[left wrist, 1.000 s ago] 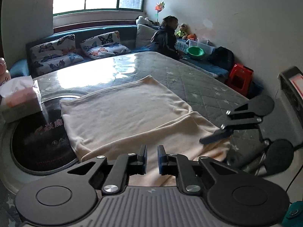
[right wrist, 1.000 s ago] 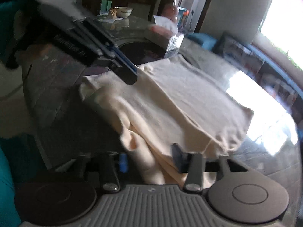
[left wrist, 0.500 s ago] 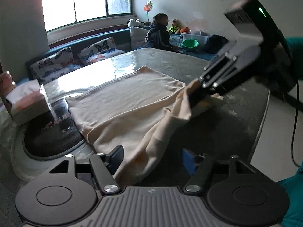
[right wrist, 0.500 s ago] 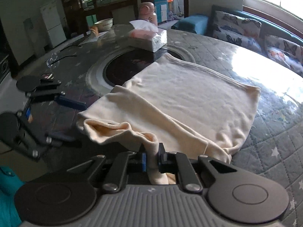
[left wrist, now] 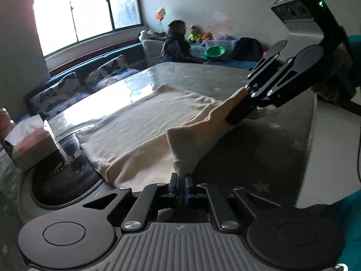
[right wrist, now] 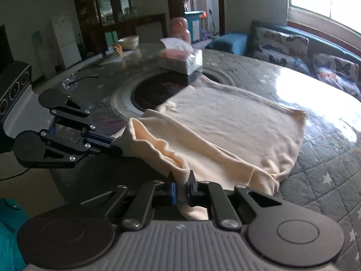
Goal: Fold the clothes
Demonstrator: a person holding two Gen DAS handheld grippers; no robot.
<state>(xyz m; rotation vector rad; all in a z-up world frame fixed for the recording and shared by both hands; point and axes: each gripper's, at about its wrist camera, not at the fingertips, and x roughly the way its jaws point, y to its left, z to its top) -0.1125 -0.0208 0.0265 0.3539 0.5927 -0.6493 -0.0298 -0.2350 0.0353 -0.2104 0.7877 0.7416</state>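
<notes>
Clenched jaws on both sides: the left gripper (left wrist: 182, 181) pinches one end of the cream garment's (right wrist: 227, 122) near edge, and the right gripper (right wrist: 181, 186) pinches the other end. That edge hangs lifted between them, while the cloth beyond lies flat on the bench (right wrist: 320, 176), ahead of both jaws. Each bite looks small; uneven pulling could slip a corner free or skew the fold and drag the flat part.

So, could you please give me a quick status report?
Left tool and right tool both shut on cream garment. Near edge lifted. Tissue box beside far corner.
</notes>
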